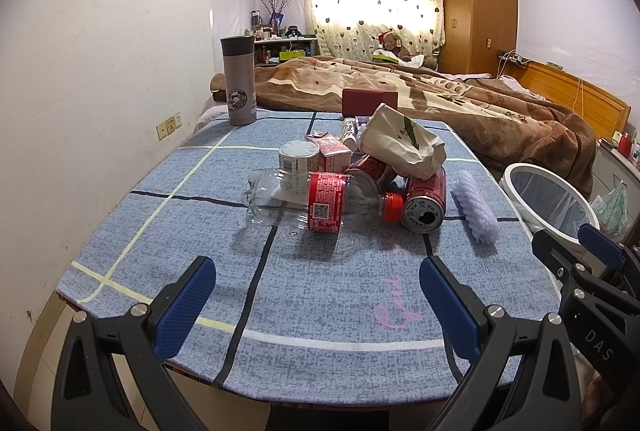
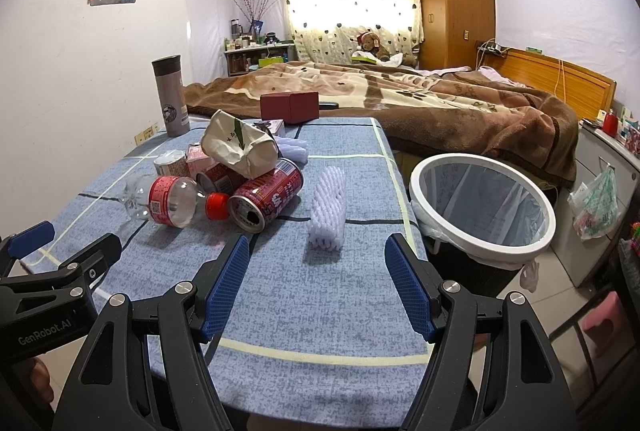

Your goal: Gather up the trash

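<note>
A heap of trash lies mid-table: a clear plastic bottle [image 1: 312,205] [image 2: 172,201] with a red label and cap, red cans [image 1: 425,197] [image 2: 266,195], a crumpled paper bag [image 1: 404,141] [image 2: 240,145] on top, a pink carton [image 1: 330,155] and a small tin [image 1: 298,157]. A white foam net sleeve [image 1: 476,209] [image 2: 327,209] lies to their right. My left gripper [image 1: 316,291] is open above the near table edge, nothing between its fingers. My right gripper [image 2: 316,271] is open too, just short of the foam sleeve. The white-rimmed trash bin [image 1: 548,199] [image 2: 484,207] stands off the table's right side.
A grey thermos [image 1: 239,81] [image 2: 171,95] stands at the far left corner of the blue checked table [image 1: 320,311]. A dark red box [image 2: 290,107] sits at the far edge. A bed with a brown blanket [image 2: 440,99] lies beyond; a plastic bag [image 2: 596,205] hangs right of the bin.
</note>
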Action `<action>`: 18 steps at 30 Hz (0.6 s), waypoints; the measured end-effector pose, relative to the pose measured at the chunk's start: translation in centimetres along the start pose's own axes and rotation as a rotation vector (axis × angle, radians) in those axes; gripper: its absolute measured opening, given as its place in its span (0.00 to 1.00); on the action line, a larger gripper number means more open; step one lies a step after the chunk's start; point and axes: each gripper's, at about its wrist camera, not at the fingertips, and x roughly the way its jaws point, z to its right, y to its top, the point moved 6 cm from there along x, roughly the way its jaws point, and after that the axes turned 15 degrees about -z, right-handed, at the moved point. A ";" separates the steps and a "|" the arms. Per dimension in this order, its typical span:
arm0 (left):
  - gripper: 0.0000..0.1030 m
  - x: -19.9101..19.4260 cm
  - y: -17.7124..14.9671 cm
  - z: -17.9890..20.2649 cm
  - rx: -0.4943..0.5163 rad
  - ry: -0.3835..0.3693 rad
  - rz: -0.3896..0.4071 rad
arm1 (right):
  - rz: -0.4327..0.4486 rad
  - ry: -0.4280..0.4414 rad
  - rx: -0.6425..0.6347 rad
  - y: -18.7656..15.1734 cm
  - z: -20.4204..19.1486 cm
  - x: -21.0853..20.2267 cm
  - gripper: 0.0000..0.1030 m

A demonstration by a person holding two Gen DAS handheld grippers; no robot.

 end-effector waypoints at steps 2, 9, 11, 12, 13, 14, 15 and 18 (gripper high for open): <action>1.00 0.0 0.0 0.0 0.000 0.000 0.000 | 0.000 0.000 -0.001 0.0 0.0 0.0 0.70; 1.00 0.0 0.0 0.0 0.001 -0.001 -0.001 | 0.000 0.001 0.000 0.0 0.0 0.0 0.70; 1.00 0.0 0.0 0.0 -0.001 0.000 0.000 | 0.000 -0.001 -0.001 0.0 0.0 0.0 0.70; 1.00 0.0 0.0 0.0 0.000 0.000 -0.001 | 0.001 0.001 0.000 0.0 0.0 0.0 0.70; 1.00 -0.1 0.0 0.0 0.000 0.000 -0.001 | 0.001 0.001 -0.001 0.0 0.0 0.0 0.70; 1.00 0.0 0.0 0.0 -0.001 0.001 0.001 | 0.001 -0.001 -0.002 0.0 0.0 0.0 0.70; 1.00 0.0 0.1 0.0 0.000 0.001 0.001 | 0.000 -0.001 -0.001 0.0 0.0 0.0 0.70; 1.00 -0.1 0.1 0.0 0.000 0.003 0.001 | -0.001 0.002 -0.001 0.0 0.0 -0.1 0.70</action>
